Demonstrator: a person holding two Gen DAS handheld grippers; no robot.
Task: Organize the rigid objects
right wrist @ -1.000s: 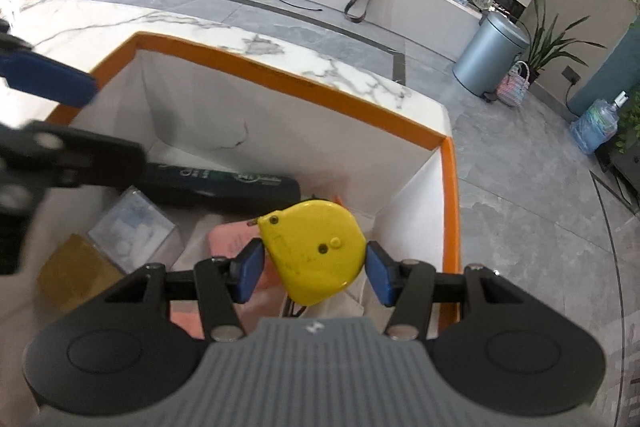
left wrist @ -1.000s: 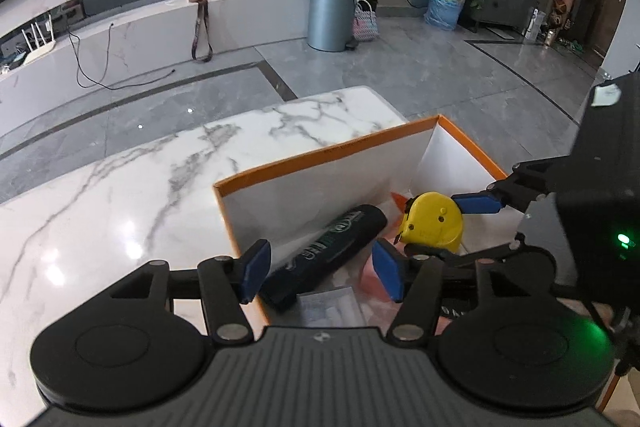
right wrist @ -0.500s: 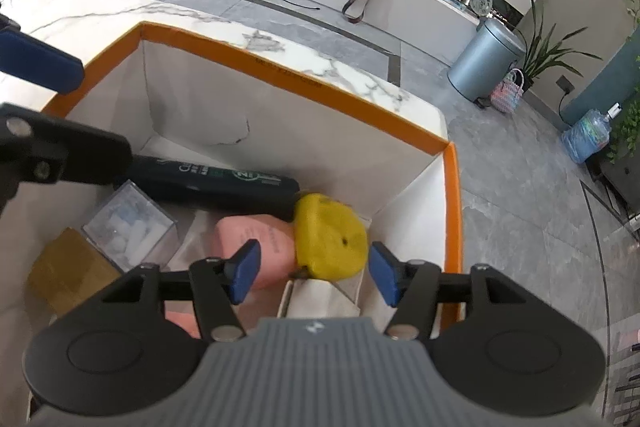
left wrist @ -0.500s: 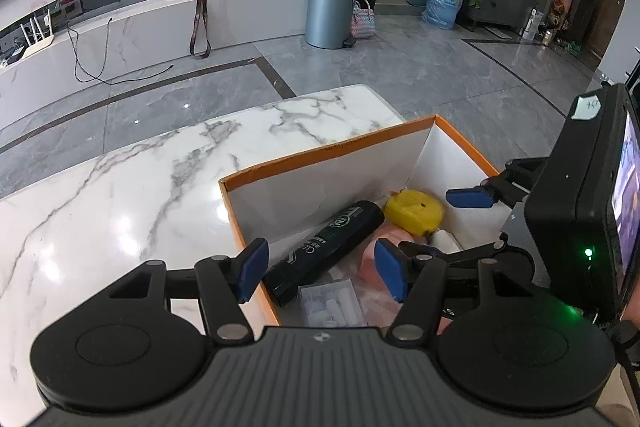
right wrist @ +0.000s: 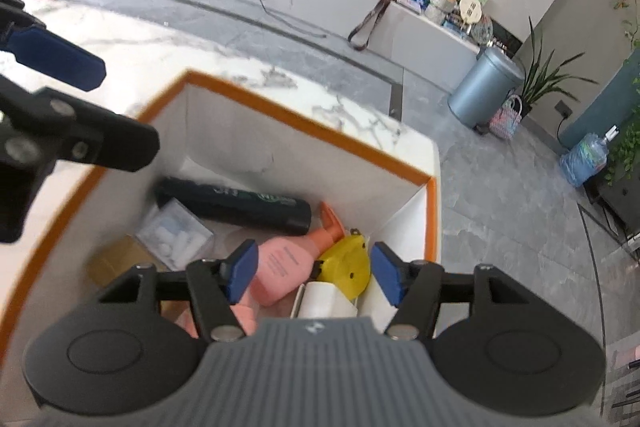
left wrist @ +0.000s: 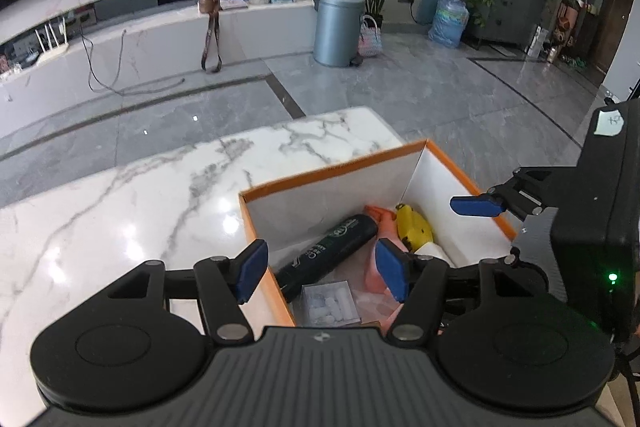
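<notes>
An orange-rimmed white box stands at the corner of the marble table. Inside lie a yellow tape measure, a black bottle, a pink spray bottle, a clear case of white pieces, a white block and a brown packet. My right gripper hangs above the box with its jaws opening and nothing between them; the tape measure lies loose below. My left gripper is open over the box's near left wall, holding nothing.
Bare marble spreads left of the box. The table ends just past the box's far and right sides, with grey tiled floor beyond. A grey bin, a plant and a water jug stand far off by the wall.
The right gripper let go of the yellow tape measure, which dropped into the box beside the pink bottle. Both grippers then rose and drew back from the box.
</notes>
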